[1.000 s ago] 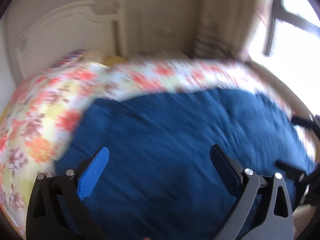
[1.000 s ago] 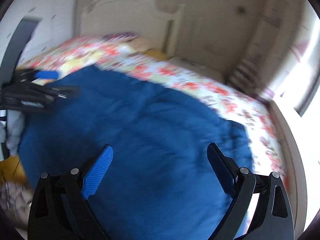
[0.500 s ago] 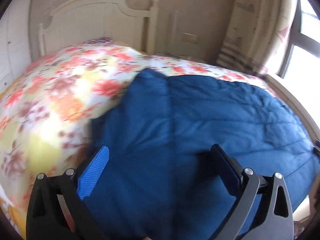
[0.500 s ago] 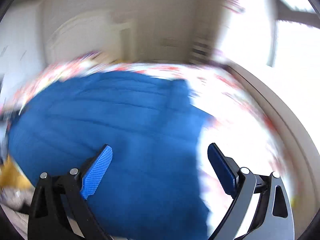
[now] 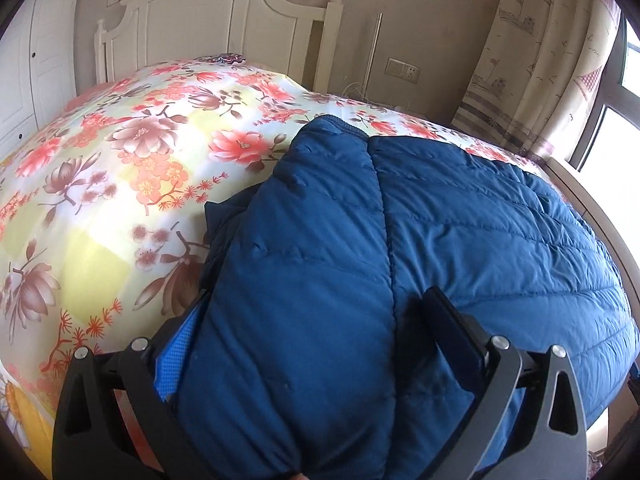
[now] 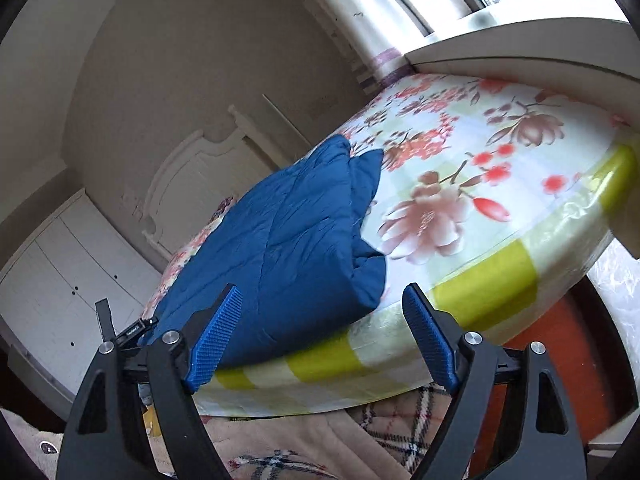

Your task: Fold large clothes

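From where I stand the left tool [image 5: 316, 344] has come in over the near left part of the blue padded coat [image 5: 460, 232], and where a moment ago its jaws stood spread above flat fabric, a thick fold of the coat now bulges up between them; the blue pad sits against the fold on one side and the dark finger [image 5: 452, 332] lies on or against it on the other, though I cannot tell whether they are truly squeezing. Ahead of that tool the coat lies on the floral bedspread [image 5: 120, 184], doubled over along a seam, with the white headboard [image 5: 208, 20] well beyond. Further right, the right tool [image 6: 320, 332] has rolled and swung out past the foot of the bed; its jaws have just been closing a little yet stand wide with nothing in them, the coat's lower corner lying just ahead and to the left of its pads. I judge one fold is laid and the right side is being lined up to take the corner for the next
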